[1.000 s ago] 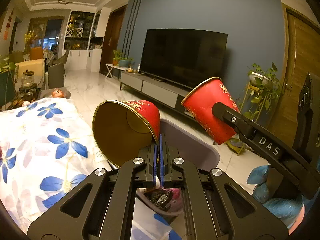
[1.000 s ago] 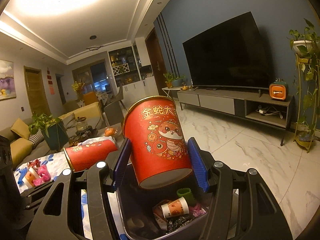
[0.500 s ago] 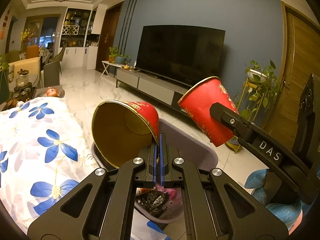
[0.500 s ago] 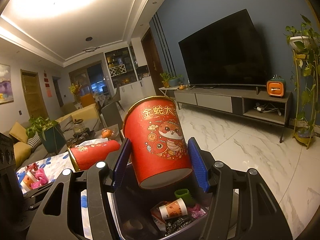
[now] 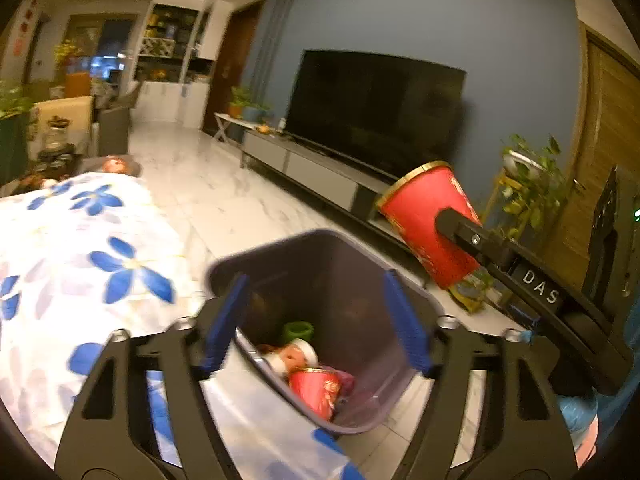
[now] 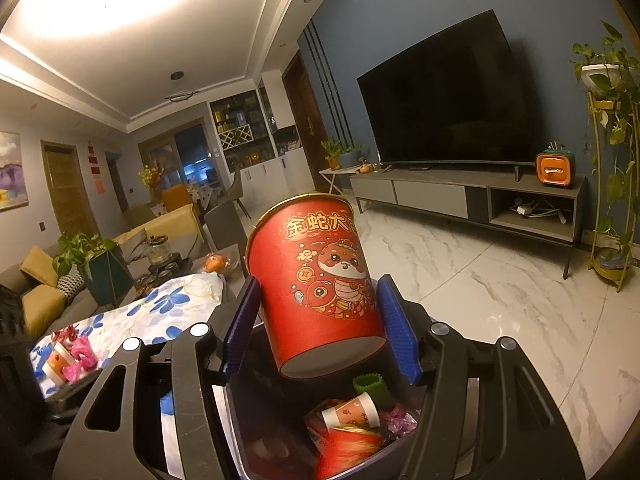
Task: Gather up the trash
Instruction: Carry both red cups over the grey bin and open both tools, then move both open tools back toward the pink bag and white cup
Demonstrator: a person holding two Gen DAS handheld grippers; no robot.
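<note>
Left wrist view: the left gripper (image 5: 316, 322) is holding its blue-padded fingers (image 5: 224, 322) wide apart with nothing between them, directly above the open mouth of the grey trash bin (image 5: 362, 414). The bin is standing on the marble floor (image 5: 216, 196), tight against the edge of the table covered by the blue-flowered cloth (image 5: 80, 248). Inside the bin are lying a red paper cup (image 5: 316, 390), a small white cup (image 5: 294, 356) and a green piece (image 5: 298, 330). The near rim of the bin is sitting just below the fingertips; the far rim is clear of them. To the right, the right gripper's black finger (image 5: 472, 236) is pressing against a second red cup (image 5: 430, 220), held tilted above and beyond the bin's right rim. Open floor is lying between the bin and the TV cabinet (image 5: 308, 168).

Right wrist view: the right gripper (image 6: 318, 320) is clamping the red cup (image 6: 320, 280) between both blue pads, rim up and leaning slightly. The cup's base is hanging above the bin (image 6: 236, 420) interior, clear of the trash below: a white cup (image 6: 352, 414), a green piece (image 6: 370, 386), pink wrapping (image 6: 396, 418) and a blurred red cup (image 6: 346, 450). More litter (image 6: 68, 358) is lying on the cloth (image 6: 160, 308) to the left. Wide floor (image 6: 500, 292) is standing open to the right.
</note>
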